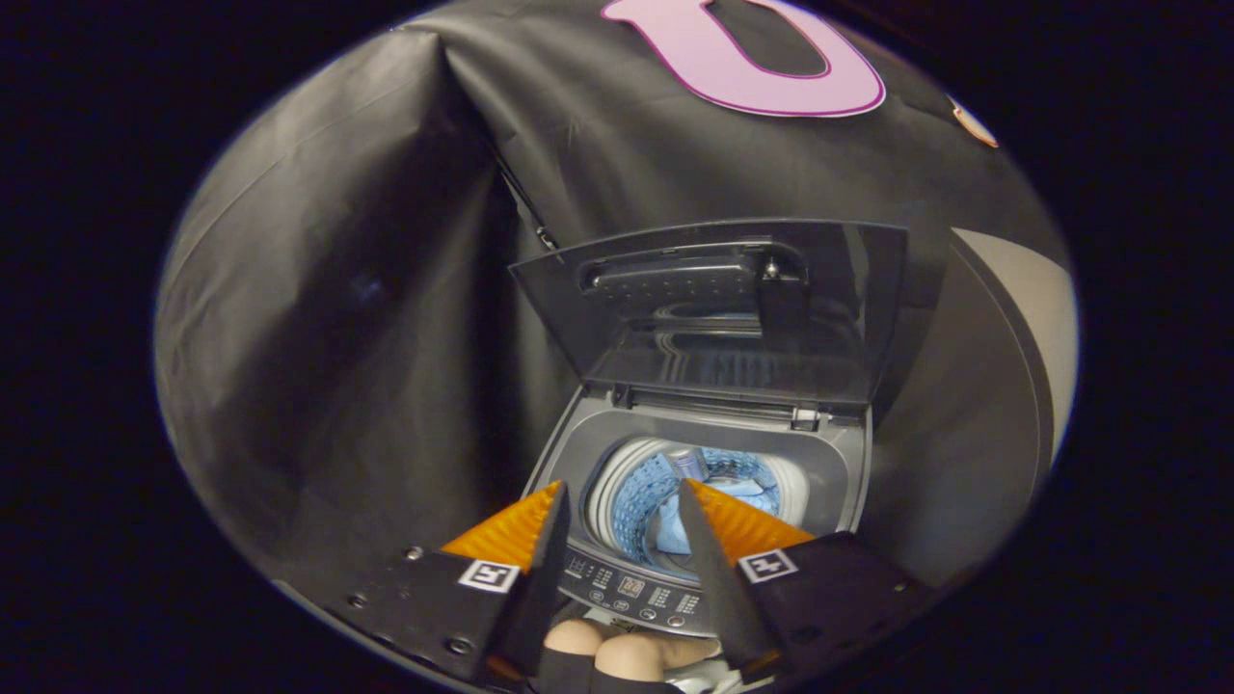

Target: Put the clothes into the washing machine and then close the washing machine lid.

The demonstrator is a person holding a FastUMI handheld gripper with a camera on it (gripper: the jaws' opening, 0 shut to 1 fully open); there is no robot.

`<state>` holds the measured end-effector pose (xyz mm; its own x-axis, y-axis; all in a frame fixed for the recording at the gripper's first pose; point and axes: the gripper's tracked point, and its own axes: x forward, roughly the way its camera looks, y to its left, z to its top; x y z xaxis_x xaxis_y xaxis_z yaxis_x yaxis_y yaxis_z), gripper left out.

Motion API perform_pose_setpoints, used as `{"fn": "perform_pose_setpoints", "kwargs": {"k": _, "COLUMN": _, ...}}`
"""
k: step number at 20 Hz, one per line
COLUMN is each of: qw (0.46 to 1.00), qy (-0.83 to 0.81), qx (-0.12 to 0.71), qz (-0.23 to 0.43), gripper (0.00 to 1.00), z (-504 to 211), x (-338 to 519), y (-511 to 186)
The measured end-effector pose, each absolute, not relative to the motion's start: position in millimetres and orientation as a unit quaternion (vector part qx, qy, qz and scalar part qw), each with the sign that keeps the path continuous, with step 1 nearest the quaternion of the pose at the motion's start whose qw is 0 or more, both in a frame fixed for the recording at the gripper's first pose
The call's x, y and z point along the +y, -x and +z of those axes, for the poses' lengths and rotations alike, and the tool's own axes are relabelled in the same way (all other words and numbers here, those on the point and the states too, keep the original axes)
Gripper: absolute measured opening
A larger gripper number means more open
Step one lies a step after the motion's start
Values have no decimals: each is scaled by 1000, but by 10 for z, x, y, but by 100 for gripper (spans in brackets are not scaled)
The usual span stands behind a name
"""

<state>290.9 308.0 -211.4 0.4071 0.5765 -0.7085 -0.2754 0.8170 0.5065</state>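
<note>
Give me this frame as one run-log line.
tool: open, holding nothing, above control panel | lid: raised | clothes: pale cloth in drum | remaining: close lid

Black cloth wall (366, 289) encloses the booth on the far and left sides, hanging slack with broad creases and a vertical fold at the corner where two panels meet. A thin dark cord or strap (525, 207) runs down along that corner seam. To the right, a pale grey curved panel (1032, 318) stands beyond the cloth; lighting is dim, with a faint sheen on the fabric.
</note>
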Motion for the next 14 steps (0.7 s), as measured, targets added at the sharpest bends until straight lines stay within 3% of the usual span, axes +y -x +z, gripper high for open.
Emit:
{"fn": "perform_pose_setpoints", "kwargs": {"k": 3, "qw": 835, "qy": -146, "qx": 470, "qz": 248, "gripper": 99, "z": -2067, "x": 3004, "y": -2966}}
{"fn": "perform_pose_setpoints", "kwargs": {"k": 14, "qw": 903, "qy": -94, "qx": 361, "qz": 211, "gripper": 97, "z": -1362, "x": 2996, "y": -3763}}
